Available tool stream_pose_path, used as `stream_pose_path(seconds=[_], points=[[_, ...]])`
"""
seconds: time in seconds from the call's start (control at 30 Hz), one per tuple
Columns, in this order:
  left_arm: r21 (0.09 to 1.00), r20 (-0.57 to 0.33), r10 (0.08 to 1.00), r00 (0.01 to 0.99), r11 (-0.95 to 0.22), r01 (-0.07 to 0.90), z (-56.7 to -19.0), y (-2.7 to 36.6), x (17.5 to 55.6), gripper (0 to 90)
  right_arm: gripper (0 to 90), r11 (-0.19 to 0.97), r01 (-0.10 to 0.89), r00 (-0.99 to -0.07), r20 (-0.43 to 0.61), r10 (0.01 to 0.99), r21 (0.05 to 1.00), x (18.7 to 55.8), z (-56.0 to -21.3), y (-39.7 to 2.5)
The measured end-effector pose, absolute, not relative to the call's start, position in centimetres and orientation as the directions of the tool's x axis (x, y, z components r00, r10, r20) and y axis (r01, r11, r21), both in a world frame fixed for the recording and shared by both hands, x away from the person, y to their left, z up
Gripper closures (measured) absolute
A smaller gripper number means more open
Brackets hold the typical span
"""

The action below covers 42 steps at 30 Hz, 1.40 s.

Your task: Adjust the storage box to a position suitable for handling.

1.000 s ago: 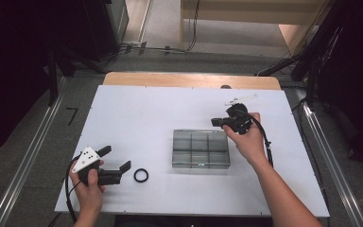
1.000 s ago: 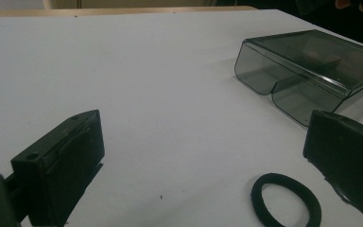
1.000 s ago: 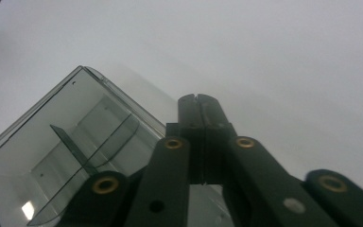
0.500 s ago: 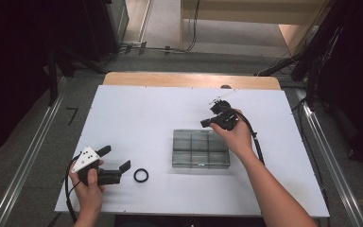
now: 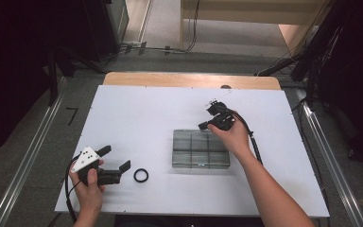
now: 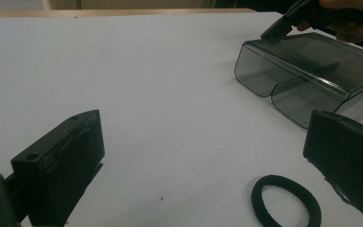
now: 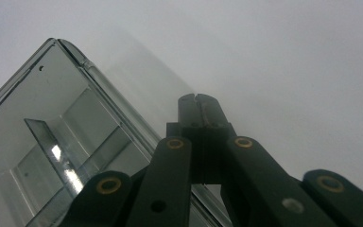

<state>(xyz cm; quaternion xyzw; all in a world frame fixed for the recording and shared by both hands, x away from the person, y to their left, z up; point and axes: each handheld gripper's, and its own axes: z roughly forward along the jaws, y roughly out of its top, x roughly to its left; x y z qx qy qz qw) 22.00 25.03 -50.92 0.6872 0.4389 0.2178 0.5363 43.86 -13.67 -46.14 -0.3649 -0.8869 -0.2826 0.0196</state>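
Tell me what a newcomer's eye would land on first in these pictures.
The clear compartment box at the middle of the white table, with the right tongs shut at its far edge. Then the black ring lying near the front, just ahead of the open left tongs.

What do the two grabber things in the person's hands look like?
Both are black. The left gripper has two flat, blocky jaws, a grey three-cornered plate with dark dots on top, and a black cable looping behind it. The right gripper has black link bars with brass-coloured rivets, seen in its own view, and a black cable trailing along the bare forearm. No sleeves show.
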Motion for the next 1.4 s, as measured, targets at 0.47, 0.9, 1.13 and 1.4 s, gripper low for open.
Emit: stream_pose_path(seconds=[0.47,0.9,1.13,1.4], points=[[0.928,-0.171,0.837,0.52,-0.041,0.37,-50.9,25.0,22.0,0.0,88.0,0.615,0.632,-0.763,0.238,0.602,0.472,42.8,-46.1,-13.0],[0.928,-0.167,0.837,0.52,-0.044,0.369,-51.0,24.9,22.0,0.0,88.0,0.621,0.625,-0.771,0.248,0.587,0.473,40.7,-46.3,-13.0],[0.927,-0.163,0.838,0.521,-0.05,0.371,-50.9,24.9,22.0,0.0,88.0,0.617,0.634,-0.765,0.263,0.588,0.467,39.5,-46.3,-12.9],[0.927,-0.161,0.837,0.522,-0.053,0.372,-51.0,24.9,22.0,0.0,88.0,0.61,0.634,-0.764,0.26,0.591,0.476,38.3,-46.4,-13.0]])
